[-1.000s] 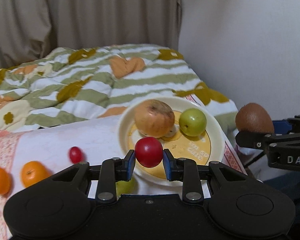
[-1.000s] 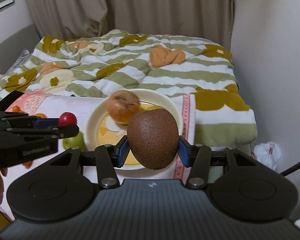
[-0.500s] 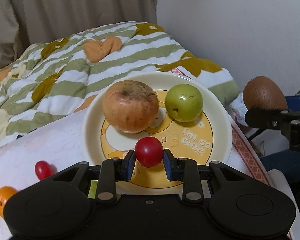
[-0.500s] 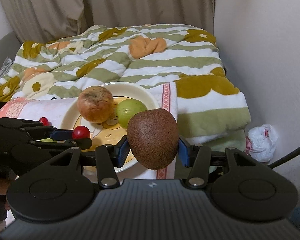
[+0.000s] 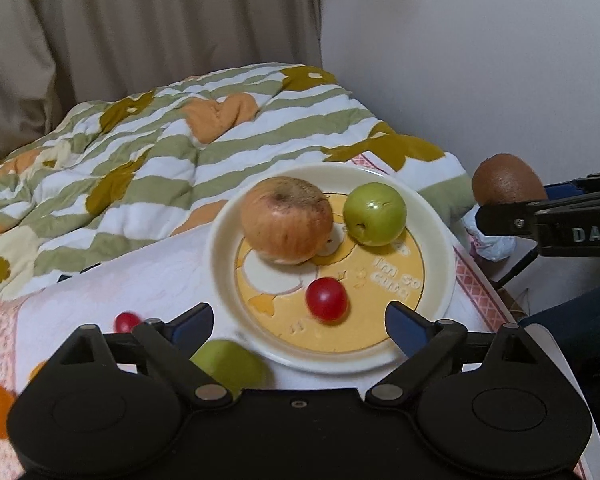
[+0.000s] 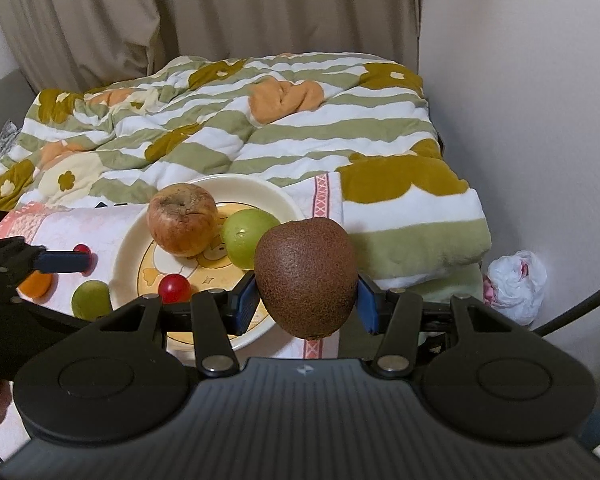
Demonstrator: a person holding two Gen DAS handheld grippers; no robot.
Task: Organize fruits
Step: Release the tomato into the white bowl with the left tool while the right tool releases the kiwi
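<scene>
Item, kiwi (image 6: 305,278): I am carrying it clenched across its middle in the right gripper (image 6: 306,300), near right of the plate (image 5: 432,216); seemingly light, soft-skinned, bruisable; left gripper (image 5: 300,324) is hanging released over the plated red fruit (image 5: 326,300)

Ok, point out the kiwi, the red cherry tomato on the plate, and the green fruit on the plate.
kiwi (image 6: 305,278): right wrist view, middle of its brown skin.
red cherry tomato (image 5: 326,299): left wrist view, centre of the fruit.
green fruit (image 5: 374,214): left wrist view, centre of its front face.
</scene>
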